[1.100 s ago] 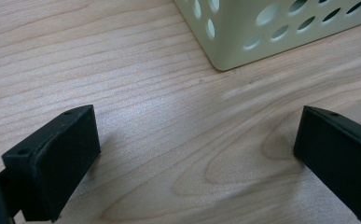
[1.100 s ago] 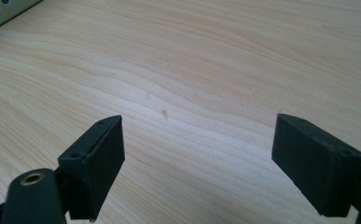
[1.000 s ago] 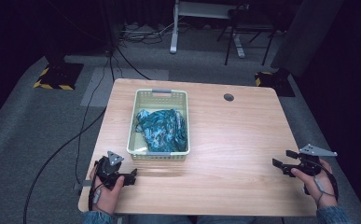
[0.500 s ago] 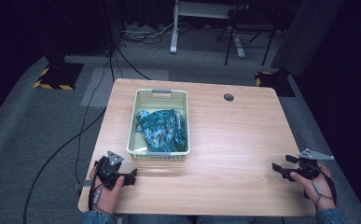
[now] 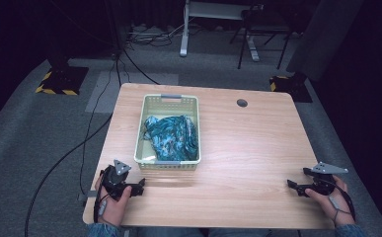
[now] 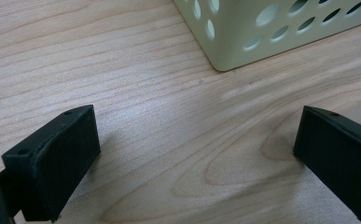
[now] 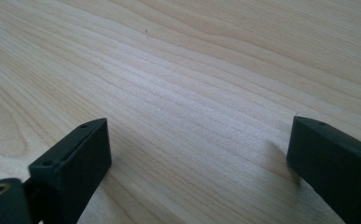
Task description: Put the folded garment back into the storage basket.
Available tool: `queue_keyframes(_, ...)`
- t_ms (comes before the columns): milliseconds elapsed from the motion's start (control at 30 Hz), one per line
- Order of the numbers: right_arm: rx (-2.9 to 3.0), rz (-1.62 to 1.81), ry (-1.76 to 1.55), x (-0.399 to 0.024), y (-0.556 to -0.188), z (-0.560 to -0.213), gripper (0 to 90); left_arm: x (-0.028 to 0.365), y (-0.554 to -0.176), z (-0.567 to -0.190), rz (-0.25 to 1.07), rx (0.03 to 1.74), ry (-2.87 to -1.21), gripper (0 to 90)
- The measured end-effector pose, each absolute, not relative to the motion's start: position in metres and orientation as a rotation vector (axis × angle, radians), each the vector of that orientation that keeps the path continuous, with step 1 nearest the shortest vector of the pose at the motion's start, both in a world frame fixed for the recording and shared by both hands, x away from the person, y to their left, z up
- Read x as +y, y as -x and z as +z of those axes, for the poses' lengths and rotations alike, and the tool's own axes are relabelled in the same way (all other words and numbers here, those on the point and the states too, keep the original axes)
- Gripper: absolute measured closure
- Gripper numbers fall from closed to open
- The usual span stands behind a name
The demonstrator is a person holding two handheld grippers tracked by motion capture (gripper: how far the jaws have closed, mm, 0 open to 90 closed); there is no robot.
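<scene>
A pale green perforated basket [image 5: 168, 162] stands left of the table's middle, holding a crumpled teal patterned cloth [image 5: 171, 136]. My left gripper [image 5: 140, 187] rests low at the front left, just short of the basket's near left corner [image 6: 243, 42]. Its jaws stand wide apart with bare wood between them, midway [image 6: 197, 158]. My right gripper [image 5: 291, 184] sits low over the front right of the table [image 5: 248, 148]. Its jaws have just been opening and stand wide, with nothing between them, midway [image 7: 199, 163].
A round cable hole [image 5: 242, 102] lies in the table's far right part. Black cables [image 5: 87, 143] trail over the grey carpet at the left. A desk frame [image 5: 218, 19] stands behind the table.
My right hand has sunk toward the tabletop near the front edge. The left hand, basket and cloth have stayed put.
</scene>
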State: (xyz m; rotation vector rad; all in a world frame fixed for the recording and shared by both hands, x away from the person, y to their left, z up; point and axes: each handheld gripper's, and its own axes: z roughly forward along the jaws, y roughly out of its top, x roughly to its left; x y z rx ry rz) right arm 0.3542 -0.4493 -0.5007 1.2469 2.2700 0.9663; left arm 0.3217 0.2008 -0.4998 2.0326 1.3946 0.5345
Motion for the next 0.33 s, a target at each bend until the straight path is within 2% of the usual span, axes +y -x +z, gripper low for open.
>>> queue_keyframes(333, 2.272, 0.970, -1.243, -0.4496, -0.3542, -0.5009, 6.0, 0.2008, -0.3217, -0.4999, 0.535, 1.394, -2.032, 0.1)
